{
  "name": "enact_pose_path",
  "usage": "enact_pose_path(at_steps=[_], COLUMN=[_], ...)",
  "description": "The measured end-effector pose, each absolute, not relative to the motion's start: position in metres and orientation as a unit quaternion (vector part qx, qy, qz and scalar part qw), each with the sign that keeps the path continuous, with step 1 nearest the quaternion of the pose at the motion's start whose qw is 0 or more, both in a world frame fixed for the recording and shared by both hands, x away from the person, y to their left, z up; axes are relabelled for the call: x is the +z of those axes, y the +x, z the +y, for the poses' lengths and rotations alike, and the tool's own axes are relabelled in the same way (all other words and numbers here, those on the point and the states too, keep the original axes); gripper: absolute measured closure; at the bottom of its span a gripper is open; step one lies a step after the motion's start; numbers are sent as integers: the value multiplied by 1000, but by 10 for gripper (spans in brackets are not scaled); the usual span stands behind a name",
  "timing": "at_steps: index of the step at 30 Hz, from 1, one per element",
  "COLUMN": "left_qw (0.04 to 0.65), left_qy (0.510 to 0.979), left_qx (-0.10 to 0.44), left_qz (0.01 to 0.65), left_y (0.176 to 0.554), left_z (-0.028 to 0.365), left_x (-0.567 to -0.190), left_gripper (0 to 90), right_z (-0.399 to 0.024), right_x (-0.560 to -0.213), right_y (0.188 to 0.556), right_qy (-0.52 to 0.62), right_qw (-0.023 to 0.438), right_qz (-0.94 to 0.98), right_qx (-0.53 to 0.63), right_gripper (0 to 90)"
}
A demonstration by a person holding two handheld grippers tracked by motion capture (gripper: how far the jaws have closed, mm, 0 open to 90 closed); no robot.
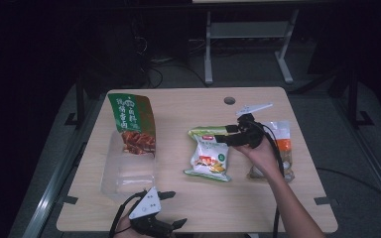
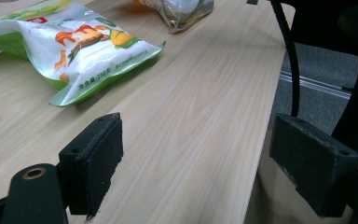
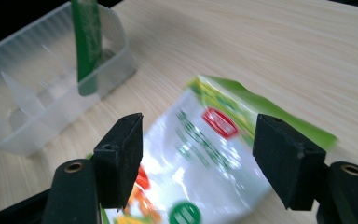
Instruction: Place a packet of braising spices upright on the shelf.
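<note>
A white and green snack bag (image 1: pixel 208 154) lies flat in the middle of the table. My right gripper (image 1: pixel 222 134) hovers open just over its top edge; in the right gripper view its two pads (image 3: pixel 121 154) straddle the bag (image 3: pixel 205 154) without touching it. At the near edge of the table my left gripper (image 1: pixel 177 208) is open and holds nothing. In the left gripper view, bare wood lies between its pads (image 2: pixel 95 158), with the same bag (image 2: pixel 74 51) farther off.
A clear plastic bin (image 1: pixel 124 173) stands at the left with a tall green snack bag (image 1: pixel 131 124) upright in its far end. A clear packet with orange print (image 1: pixel 283 148) lies at the right, behind the hand. The table has a cable hole (image 1: pixel 229 100) at the back.
</note>
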State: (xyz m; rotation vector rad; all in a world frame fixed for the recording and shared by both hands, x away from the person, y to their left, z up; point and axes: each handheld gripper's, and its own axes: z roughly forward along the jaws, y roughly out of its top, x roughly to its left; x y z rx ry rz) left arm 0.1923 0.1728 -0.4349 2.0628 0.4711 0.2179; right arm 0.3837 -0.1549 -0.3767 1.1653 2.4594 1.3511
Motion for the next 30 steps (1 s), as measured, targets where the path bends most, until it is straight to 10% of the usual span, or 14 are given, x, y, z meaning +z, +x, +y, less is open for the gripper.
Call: enact_pose_path(at_steps=[30], left_qw=[482], left_qy=[851], left_qx=[86], left_qz=[192], left_y=[192], left_z=[167], left_x=[-439], left_gripper=[172], right_z=[-316], right_x=[-410], right_y=[346], right_qy=[505], right_qw=[153], right_qz=[768], right_qx=[363], right_gripper=[295])
